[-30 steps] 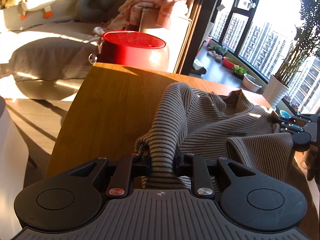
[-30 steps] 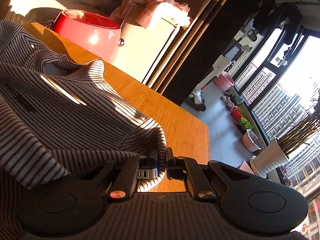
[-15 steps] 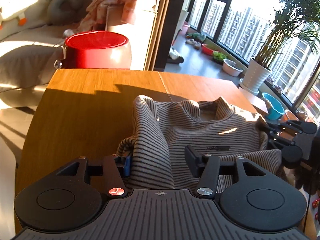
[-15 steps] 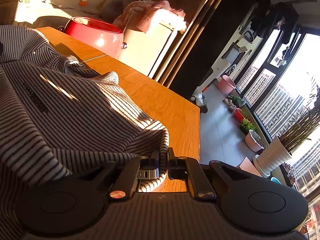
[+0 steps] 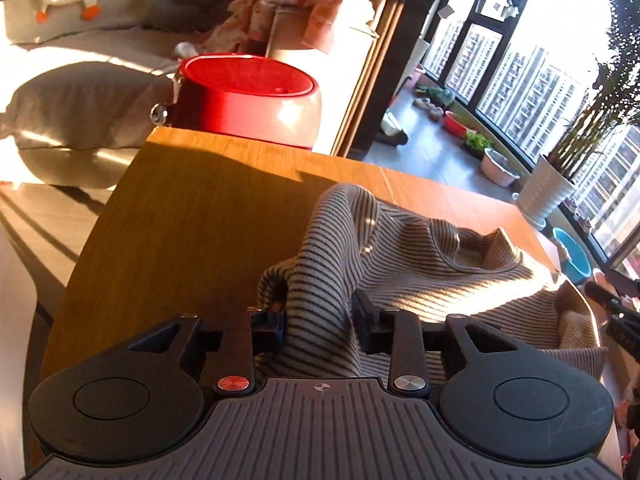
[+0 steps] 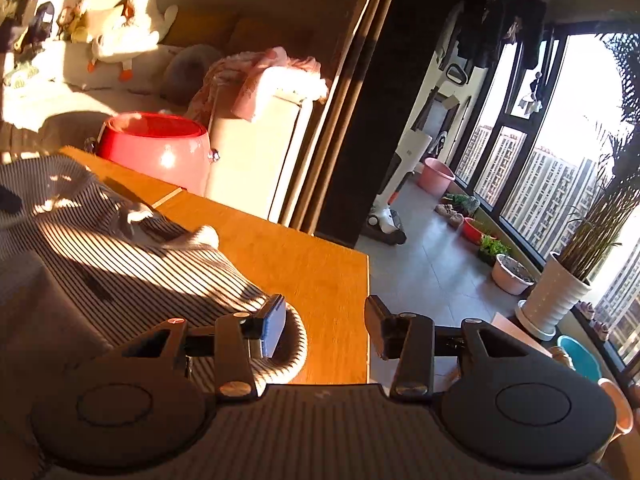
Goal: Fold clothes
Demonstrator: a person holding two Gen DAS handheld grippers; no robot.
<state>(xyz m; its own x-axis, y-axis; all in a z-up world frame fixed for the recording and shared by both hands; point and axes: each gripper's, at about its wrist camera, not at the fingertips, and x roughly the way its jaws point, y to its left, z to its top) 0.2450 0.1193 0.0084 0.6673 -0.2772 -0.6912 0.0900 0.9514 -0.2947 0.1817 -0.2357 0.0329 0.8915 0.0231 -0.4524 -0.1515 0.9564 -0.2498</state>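
The left gripper [image 5: 320, 322] has its fingers spread apart, with a bunched fold of the striped sweater [image 5: 420, 264] rising between them but not pinched. The right gripper [image 6: 326, 320] is likewise released, its fingers wide; the sweater's rounded hem [image 6: 296, 344] lies just beside the blue-padded inner finger [image 6: 274, 326], loose on the wood. The sweater sits crumpled on the wooden bench [image 5: 192, 216], sunlit across its ridges, neckline toward the far edge. Beyond the bench's far end stands a red tub [image 5: 248, 96], close against the edge. Behind it a pink blanket [image 5: 304, 20] drapes over a pale cabinet. A potted plant [image 6: 560, 292] stands by the window.
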